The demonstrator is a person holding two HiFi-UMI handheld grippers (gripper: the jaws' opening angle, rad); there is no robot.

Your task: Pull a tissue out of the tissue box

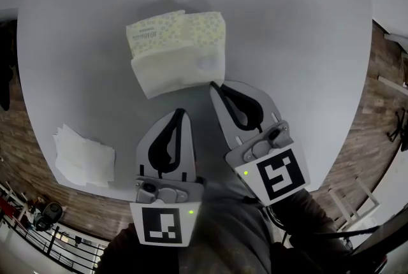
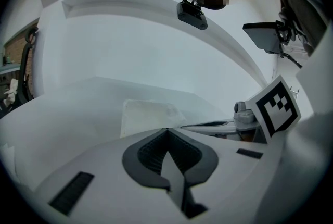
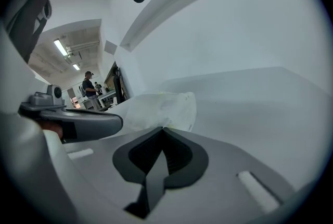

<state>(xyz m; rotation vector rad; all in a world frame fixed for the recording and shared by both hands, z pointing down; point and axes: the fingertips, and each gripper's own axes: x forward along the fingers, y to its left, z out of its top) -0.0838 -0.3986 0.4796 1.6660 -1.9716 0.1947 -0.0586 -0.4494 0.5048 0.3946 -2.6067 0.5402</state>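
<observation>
Left tongs (image 1: 180, 112) and right tongs (image 1: 214, 86) shut, empty, by near edge of tissue pack (image 1: 178, 50); loose tissues (image 1: 83, 158) at table (image 1: 299, 43) rim.

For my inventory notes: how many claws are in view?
2: left claw at bottom centre of the head view; right claw beside it, tip at the tissue pack.

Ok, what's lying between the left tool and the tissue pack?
Only a short strip of bare grey table separates the left tool from the tissue pack; the head view shows it.
</observation>
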